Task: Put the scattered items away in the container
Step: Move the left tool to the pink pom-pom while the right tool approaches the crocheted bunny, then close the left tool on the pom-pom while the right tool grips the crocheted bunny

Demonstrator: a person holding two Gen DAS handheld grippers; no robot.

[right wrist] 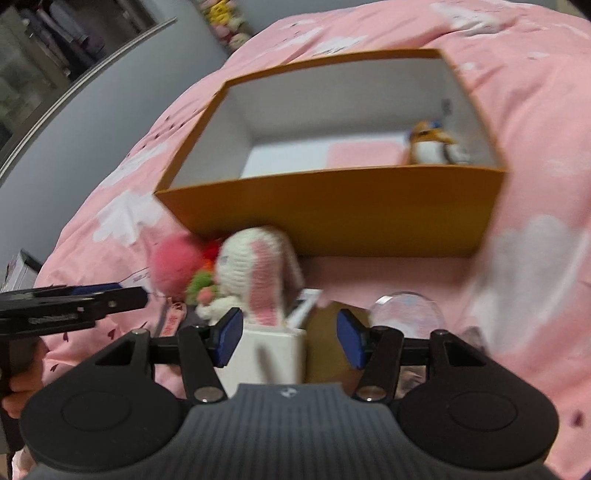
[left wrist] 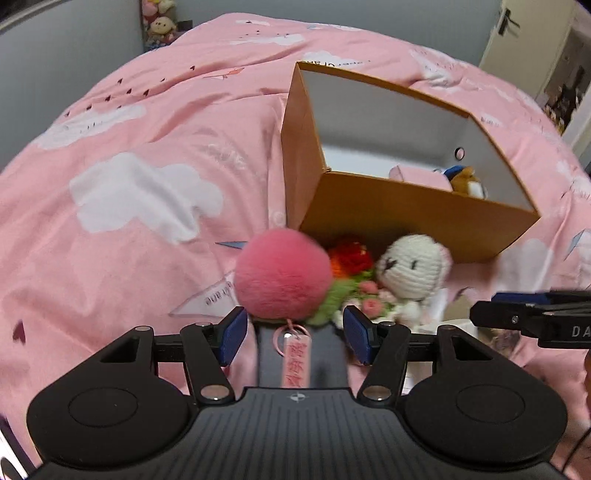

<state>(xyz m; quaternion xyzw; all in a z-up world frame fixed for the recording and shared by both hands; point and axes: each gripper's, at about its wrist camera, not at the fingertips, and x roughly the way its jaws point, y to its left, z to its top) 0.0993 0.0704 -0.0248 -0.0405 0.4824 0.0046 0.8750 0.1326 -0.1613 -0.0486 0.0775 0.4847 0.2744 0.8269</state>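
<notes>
An orange cardboard box (left wrist: 406, 218) with a white inside lies on the pink bed; a small brown plush (left wrist: 468, 181) and a pink item (left wrist: 417, 176) are in it. In front of it lie a pink fuzzy ball (left wrist: 282, 273) with a pink tag (left wrist: 295, 360), a crocheted white rabbit (left wrist: 412, 267) and a red-orange crochet flower (left wrist: 351, 258). My left gripper (left wrist: 295, 336) is open just short of the ball. My right gripper (right wrist: 290, 338) is open over a white box (right wrist: 273, 354), behind the rabbit (right wrist: 258, 269). The box (right wrist: 332, 218) is ahead.
A clear glass ball (right wrist: 406, 314) and a tan item (right wrist: 325, 339) lie by the right gripper. The pink cloud-print duvet (left wrist: 147, 184) covers the bed. Plush toys (left wrist: 160, 22) sit beyond its far edge. A grey wall and a door are behind.
</notes>
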